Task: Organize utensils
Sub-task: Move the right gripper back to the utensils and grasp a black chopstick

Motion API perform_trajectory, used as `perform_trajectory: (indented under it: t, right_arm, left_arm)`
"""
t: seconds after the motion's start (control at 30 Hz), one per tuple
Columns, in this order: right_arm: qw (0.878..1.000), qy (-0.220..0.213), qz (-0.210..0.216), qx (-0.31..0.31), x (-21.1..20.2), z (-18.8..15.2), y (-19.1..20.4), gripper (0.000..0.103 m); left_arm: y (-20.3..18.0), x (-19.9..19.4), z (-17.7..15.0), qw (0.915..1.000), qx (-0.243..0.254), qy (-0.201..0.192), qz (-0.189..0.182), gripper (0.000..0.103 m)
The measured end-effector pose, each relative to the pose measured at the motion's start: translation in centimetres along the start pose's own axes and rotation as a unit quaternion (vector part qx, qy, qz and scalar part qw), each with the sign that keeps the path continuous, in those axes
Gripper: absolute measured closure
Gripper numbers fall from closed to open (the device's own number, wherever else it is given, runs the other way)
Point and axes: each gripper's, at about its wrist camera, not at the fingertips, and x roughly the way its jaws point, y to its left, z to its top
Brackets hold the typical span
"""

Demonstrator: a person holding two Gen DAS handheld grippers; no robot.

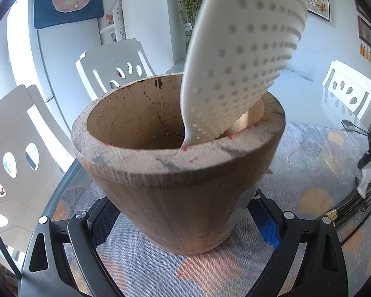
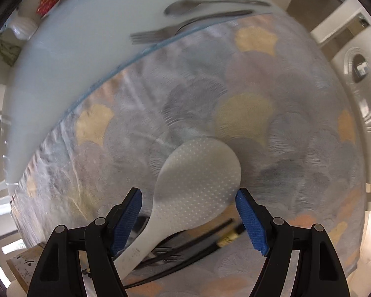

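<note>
The right hand-held gripper (image 2: 189, 219) hung open over the loose white rice paddle (image 2: 197, 185); clenching off-centre risked skidding it, while the left hand-held gripper (image 1: 183, 219) grasped the wooden pot (image 1: 178, 168).

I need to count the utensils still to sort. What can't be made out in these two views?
- Right wrist: dark utensils under the rice paddle, covered and blurred.
- Left wrist: forks cut by the right edge.
- Left wrist: wooden pot bottom hidden by its near wall and the paddle inside.
</note>
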Motion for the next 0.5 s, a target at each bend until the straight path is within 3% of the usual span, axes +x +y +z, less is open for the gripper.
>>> perform_trajectory:
  t: [0.17, 0.3, 0.4, 0.5]
  right_arm:
    - [0.996, -0.005, 0.058, -0.063, 0.3, -0.6, 3.4, 0.024]
    - [0.991, -0.013, 0.048, -0.121, 0.7, -1.3, 6.7, 0.023]
    - [0.979, -0.003, 0.122, -0.166, 0.4, -2.2, 9.0, 0.026]
    - [0.976, -0.007, 0.125, -0.180, -0.2, -3.0, 9.5, 0.028]
  left_arm:
    - [0.0, 0.0, 0.0, 1.0000, 0.001, 0.000, 0.001, 0.008]
    - [0.0, 0.0, 0.0, 1.0000, 0.001, -0.001, 0.001, 0.009]
    - [0.0, 0.0, 0.0, 1.0000, 0.001, -0.001, 0.001, 0.009]
    - [0.0, 0.0, 0.0, 1.0000, 0.001, -0.002, 0.000, 0.009]
